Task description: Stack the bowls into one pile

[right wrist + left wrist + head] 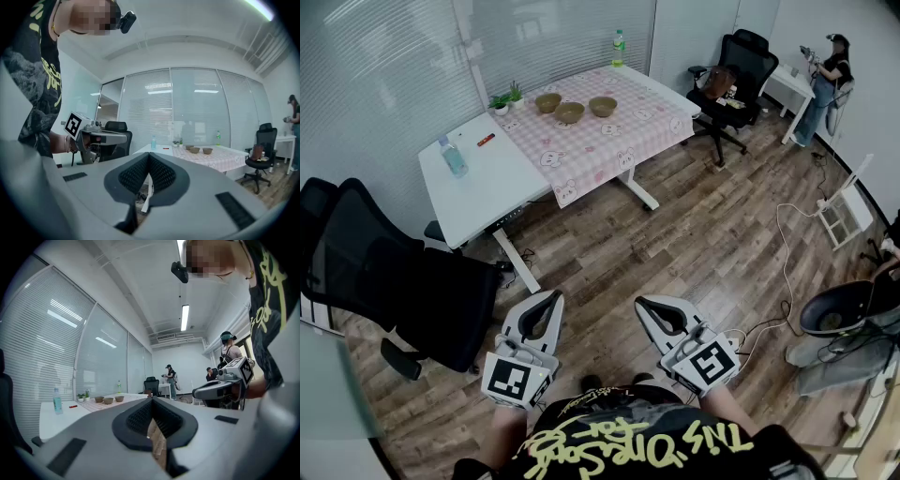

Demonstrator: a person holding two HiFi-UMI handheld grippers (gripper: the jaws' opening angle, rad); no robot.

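Three brown bowls [547,102] [570,112] [603,106] stand apart in a row on the pink checked cloth of a white table [478,192] across the room. In the left gripper view the bowls [108,401] are small and far off; in the right gripper view they [195,150] sit on the distant table. My left gripper [555,296] [151,399] and right gripper [641,302] [149,154] are held level near my body, over the wood floor, well short of the table. Both are shut with nothing between the jaws.
A black office chair [403,281] stands close at my left, between me and the table's near end. On the table are a water bottle [453,157], a red item [487,140], small plants [506,98] and a green bottle [619,47]. Another chair [736,70] and a person [825,84] are at the far right; cables [787,272] lie on the floor.
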